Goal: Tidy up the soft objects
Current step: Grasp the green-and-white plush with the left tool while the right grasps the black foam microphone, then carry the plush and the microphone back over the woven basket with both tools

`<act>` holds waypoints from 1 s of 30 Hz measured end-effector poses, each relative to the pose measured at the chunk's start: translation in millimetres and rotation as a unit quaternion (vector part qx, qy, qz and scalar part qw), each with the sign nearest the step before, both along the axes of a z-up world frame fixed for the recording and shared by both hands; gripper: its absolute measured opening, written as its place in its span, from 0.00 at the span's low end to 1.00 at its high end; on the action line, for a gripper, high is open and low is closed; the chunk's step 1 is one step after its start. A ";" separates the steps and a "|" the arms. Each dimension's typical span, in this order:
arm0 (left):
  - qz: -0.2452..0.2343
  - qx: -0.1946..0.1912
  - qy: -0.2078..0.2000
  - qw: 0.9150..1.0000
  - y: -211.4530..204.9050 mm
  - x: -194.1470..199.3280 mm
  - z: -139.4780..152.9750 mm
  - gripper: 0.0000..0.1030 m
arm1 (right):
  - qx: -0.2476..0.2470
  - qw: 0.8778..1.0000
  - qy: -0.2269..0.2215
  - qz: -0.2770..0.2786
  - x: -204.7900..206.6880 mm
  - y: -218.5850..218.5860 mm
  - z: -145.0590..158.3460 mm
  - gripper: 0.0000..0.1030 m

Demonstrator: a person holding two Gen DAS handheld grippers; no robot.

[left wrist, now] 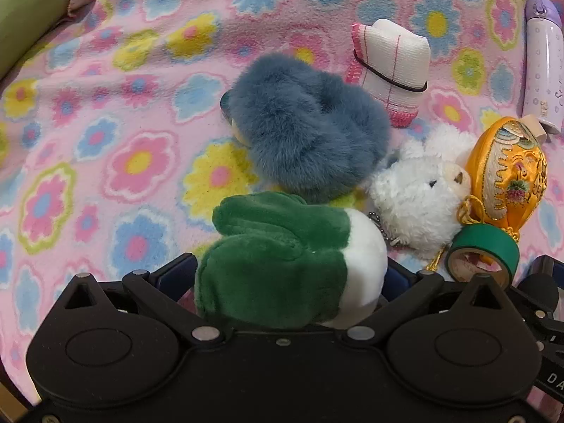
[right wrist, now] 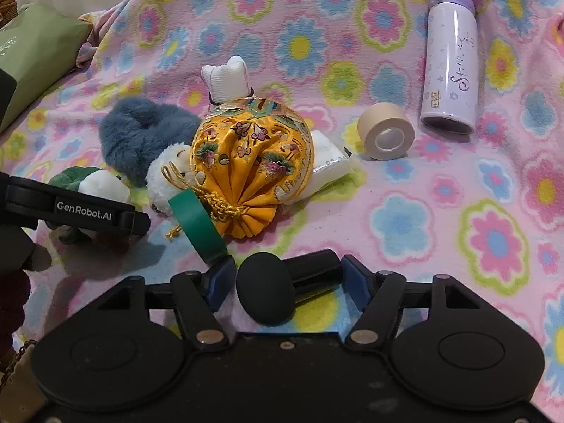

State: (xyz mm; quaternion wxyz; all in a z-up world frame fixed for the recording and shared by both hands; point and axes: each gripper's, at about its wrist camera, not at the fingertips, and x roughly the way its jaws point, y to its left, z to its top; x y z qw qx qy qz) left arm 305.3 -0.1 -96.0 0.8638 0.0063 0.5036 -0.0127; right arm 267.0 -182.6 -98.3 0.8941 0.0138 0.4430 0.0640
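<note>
My left gripper point(left wrist: 289, 275) is shut on a green and white plush point(left wrist: 282, 264), held low over the flowered blanket point(left wrist: 105, 105). Beyond it lie a blue furry plush point(left wrist: 310, 130), a white fluffy bear point(left wrist: 419, 190), a rolled white cloth with pink trim point(left wrist: 391, 67) and an orange embroidered pouch point(left wrist: 507, 176). My right gripper point(right wrist: 289, 278) holds a black round-headed object point(right wrist: 268, 292) between its fingers. In the right wrist view the pouch point(right wrist: 250, 162) sits in the middle, with the blue plush point(right wrist: 141, 134), the bear point(right wrist: 165, 172) and the green plush point(right wrist: 91, 183) to its left.
A green tape roll point(right wrist: 197, 222) leans by the pouch. A beige tape roll point(right wrist: 384, 130) and a lilac bottle point(right wrist: 449, 60) lie to the right. A white packet point(right wrist: 328, 162) lies behind the pouch. A green cushion point(right wrist: 31, 60) is at far left.
</note>
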 end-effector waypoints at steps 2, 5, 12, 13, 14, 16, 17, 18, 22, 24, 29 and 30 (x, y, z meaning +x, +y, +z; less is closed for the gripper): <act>0.000 -0.002 0.002 1.000 0.1 1.5 -0.2 0.97 | 0.001 1.000 -0.001 0.000 0.0 -0.2 -0.3 0.65; 0.004 -0.008 0.001 1.000 0.8 2.1 0.8 0.96 | 0.003 1.000 -0.002 -0.001 0.0 -0.7 -0.2 0.65; -0.007 -0.035 -0.010 0.999 2.9 -3.4 12.1 0.67 | 0.005 1.000 -0.001 -0.010 -1.9 -3.1 3.3 0.56; -0.008 -0.039 -0.011 0.999 3.3 -4.6 13.7 0.66 | 0.006 1.000 0.000 -0.011 -2.4 -3.3 4.5 0.56; -0.009 -0.042 -0.012 0.999 4.1 -5.8 15.3 0.66 | 0.007 1.000 0.001 -0.013 -3.4 -3.7 6.3 0.56; -0.009 -0.049 -0.016 0.999 6.0 -11.3 21.9 0.66 | 0.007 1.000 0.002 -0.020 -6.8 -4.9 12.1 0.56; -0.010 -0.050 -0.021 0.998 6.3 -16.0 26.9 0.66 | 0.009 1.000 0.001 -0.024 -9.5 -6.2 16.0 0.56; -0.012 -0.051 -0.027 0.998 6.3 -21.0 32.3 0.66 | 0.011 1.000 -0.002 -0.027 -13.0 -7.5 21.2 0.56; -0.022 -0.048 -0.058 0.997 6.2 -47.4 61.4 0.66 | 0.017 0.999 -0.021 -0.037 -31.4 -12.0 46.0 0.56; -0.024 -0.049 -0.071 0.996 7.1 -64.1 75.9 0.66 | 0.023 0.998 -0.034 -0.042 -45.4 -12.9 60.2 0.56; -0.024 -0.056 -0.084 0.995 11.1 -106.4 95.9 0.66 | 0.048 0.996 -0.065 -0.046 -90.9 -12.5 91.4 0.56; -0.023 -0.055 -0.086 0.994 12.0 -116.2 97.2 0.66 | 0.051 0.995 -0.069 -0.046 -99.0 -11.5 95.3 0.56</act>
